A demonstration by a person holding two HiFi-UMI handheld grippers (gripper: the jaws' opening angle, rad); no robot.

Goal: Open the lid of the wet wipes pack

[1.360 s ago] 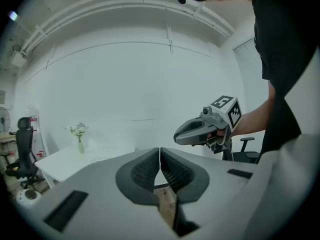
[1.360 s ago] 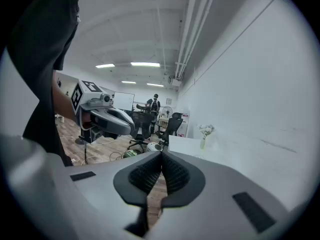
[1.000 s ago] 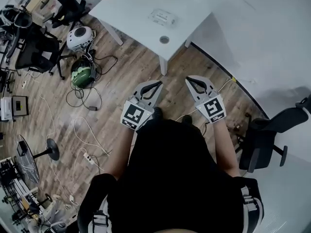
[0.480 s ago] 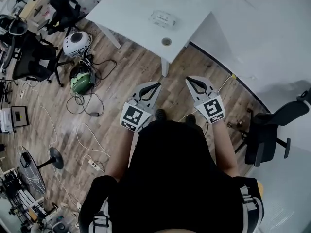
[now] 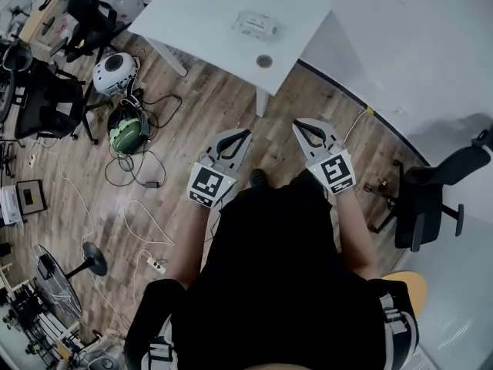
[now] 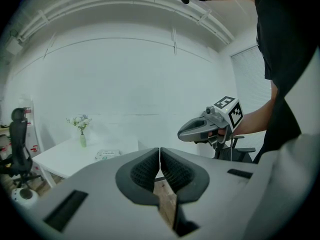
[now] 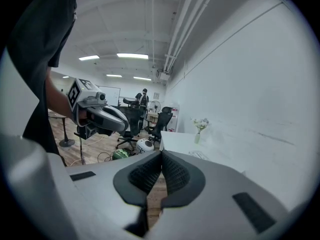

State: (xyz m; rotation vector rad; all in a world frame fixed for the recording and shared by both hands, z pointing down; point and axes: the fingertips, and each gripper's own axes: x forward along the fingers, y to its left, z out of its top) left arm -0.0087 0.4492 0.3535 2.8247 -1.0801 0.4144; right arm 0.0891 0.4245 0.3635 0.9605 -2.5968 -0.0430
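The wet wipes pack [image 5: 255, 24] lies flat on the white table [image 5: 200, 21], far ahead of both grippers; it also shows small in the left gripper view as the pack [image 6: 108, 154] and in the right gripper view as the pack [image 7: 199, 155]. My left gripper [image 5: 240, 135] hangs over the wooden floor in front of the person's body, jaws shut and holding nothing. My right gripper [image 5: 302, 126] is level with it to the right, also shut and empty. Both point toward the table.
A small vase of flowers [image 6: 81, 132] stands on the table behind the pack. Office chairs [image 5: 46, 102], a round white device [image 5: 113, 72], a green helmet-like object [image 5: 127, 127] and loose cables [image 5: 142, 214] crowd the floor at left. Another chair [image 5: 431, 199] stands at right.
The view has shifted closer to the table; table and pack sit slightly lower and further left in the head view. Both grippers stay shut in the same pose.
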